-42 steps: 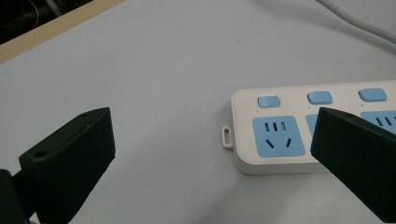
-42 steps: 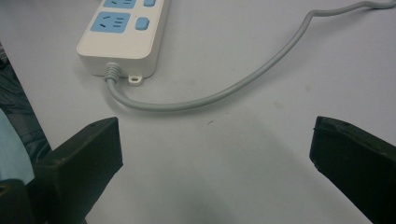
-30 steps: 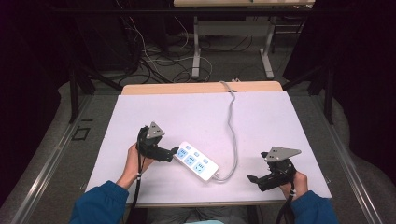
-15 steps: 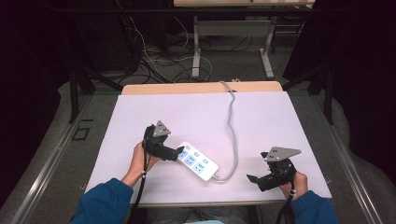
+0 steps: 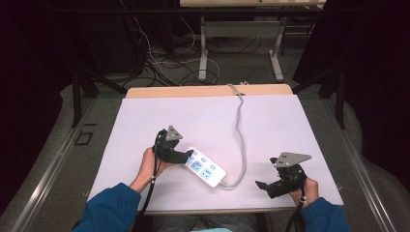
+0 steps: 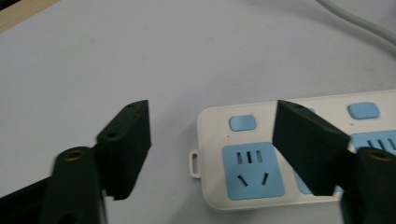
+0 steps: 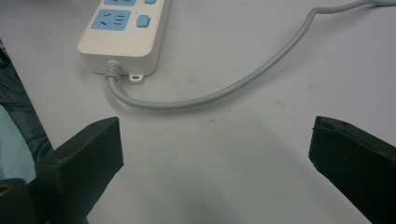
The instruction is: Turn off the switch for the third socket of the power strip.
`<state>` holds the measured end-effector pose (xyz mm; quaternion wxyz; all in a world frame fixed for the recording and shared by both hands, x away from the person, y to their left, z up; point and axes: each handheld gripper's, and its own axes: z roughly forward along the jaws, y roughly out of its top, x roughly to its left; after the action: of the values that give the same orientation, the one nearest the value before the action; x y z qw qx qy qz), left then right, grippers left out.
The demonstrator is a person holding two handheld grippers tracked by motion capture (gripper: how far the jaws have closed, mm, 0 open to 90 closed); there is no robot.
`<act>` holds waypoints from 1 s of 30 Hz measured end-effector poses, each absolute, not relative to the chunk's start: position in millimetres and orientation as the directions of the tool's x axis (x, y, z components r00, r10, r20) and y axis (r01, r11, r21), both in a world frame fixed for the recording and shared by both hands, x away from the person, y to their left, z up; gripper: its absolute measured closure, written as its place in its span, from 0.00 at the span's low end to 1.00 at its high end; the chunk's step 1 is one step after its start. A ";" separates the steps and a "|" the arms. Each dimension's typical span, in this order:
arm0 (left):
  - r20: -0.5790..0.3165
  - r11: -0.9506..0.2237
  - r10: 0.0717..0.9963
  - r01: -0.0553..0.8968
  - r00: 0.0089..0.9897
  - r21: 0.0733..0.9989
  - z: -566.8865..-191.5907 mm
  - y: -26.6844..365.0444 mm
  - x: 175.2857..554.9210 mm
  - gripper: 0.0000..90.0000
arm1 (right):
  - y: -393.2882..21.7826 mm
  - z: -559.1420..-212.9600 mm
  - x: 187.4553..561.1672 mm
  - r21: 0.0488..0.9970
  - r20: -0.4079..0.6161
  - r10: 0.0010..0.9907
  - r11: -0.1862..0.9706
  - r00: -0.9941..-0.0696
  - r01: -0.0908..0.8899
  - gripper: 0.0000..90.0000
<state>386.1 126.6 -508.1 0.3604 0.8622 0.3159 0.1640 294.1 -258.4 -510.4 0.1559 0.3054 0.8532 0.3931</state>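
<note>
Desk (image 5: 145,125) w/ a pale top, seen from the high view: white power strip (image 5: 205,167) lies diagonally near the front edge, its grey cord (image 5: 240,130) running away toward the far side. Left claw (image 5: 187,155) sits right at the strip's near-left end, hand (image 5: 147,164) behind it. Right claw (image 5: 259,185) rests well apart, near the front-right corner, pointing toward the strip's cord end.

Left gripper view: left claw (image 6: 212,140) straddles the strip's end (image 6: 261,158); jaws have just been closing, narrower now but not pressing. One jaw stands off the strip over bare desk, the other hangs over the blue sockets; can't tell if it touches. Blue button (image 6: 243,123) and socket (image 6: 252,170) show between the jaws.

Right gripper view: right claw (image 7: 212,149) stands wide, nothing between the jaws but bare desk. Strip's cord end (image 7: 123,35) lies ahead, cord (image 7: 210,95) curving off across the desk.
</note>
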 end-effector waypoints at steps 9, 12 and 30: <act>0.044 -0.555 0.623 0.402 0.781 0.728 -509.1 123.6 383.3 0.73 | -258.1 -511.1 294.4 0.772 -0.032 0.644 0.501 -0.764 0.391 0.03; 0.036 -0.552 0.618 0.401 0.785 0.731 -511.0 122.8 383.6 0.83 | -258.1 -511.1 294.5 0.772 -0.032 0.644 0.502 -0.764 0.390 0.03; 0.014 -0.573 0.593 0.410 0.805 0.709 -520.9 114.1 389.5 1.00 | -258.2 -510.9 294.7 0.768 -0.031 0.641 0.506 -0.767 0.392 0.03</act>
<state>389.5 114.1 -520.9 0.3629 0.8780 0.2856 0.1259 294.7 -258.2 -510.9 0.1580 0.3025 0.8533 0.3942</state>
